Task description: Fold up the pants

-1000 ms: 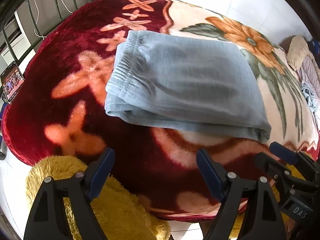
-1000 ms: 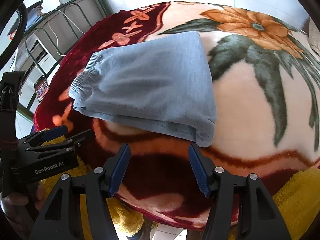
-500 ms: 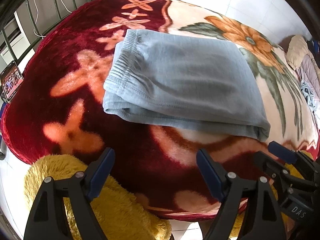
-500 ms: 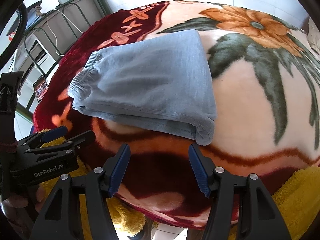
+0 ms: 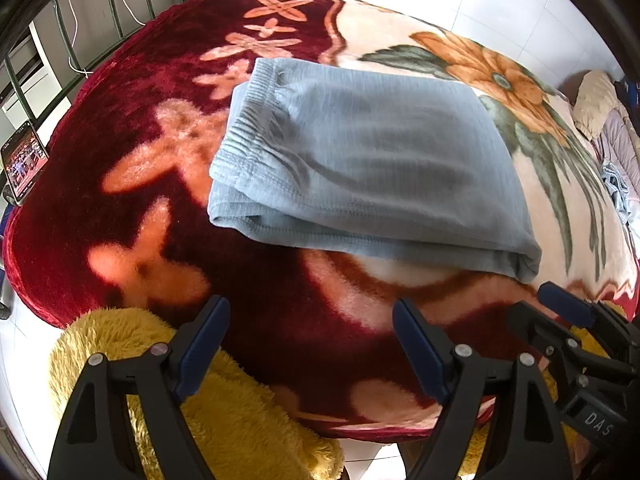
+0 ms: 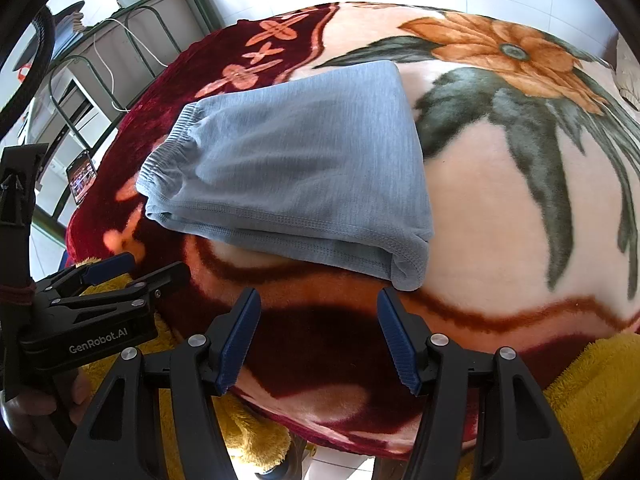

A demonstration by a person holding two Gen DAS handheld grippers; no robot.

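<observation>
Light blue-grey pants (image 5: 360,168) lie folded in a flat rectangle on the floral blanket (image 5: 260,304), elastic waistband at the left, folded edge at the right; they also show in the right wrist view (image 6: 296,176). My left gripper (image 5: 310,344) is open and empty, hovering over the blanket's near edge in front of the pants. My right gripper (image 6: 318,336) is open and empty, just short of the pants' near right corner. Each gripper shows in the other's view: the right one (image 5: 560,320) and the left one (image 6: 136,272).
A fluffy yellow cover (image 5: 224,420) hangs below the blanket's front edge. A phone (image 5: 22,164) with a lit screen stands at the left edge. A metal rack (image 6: 120,52) with bottles is at the far left. Bundled clothes (image 5: 608,120) lie at the right.
Almost nothing: both grippers stay open and hover in place, with only a slight drift of view. The pants have not moved.
</observation>
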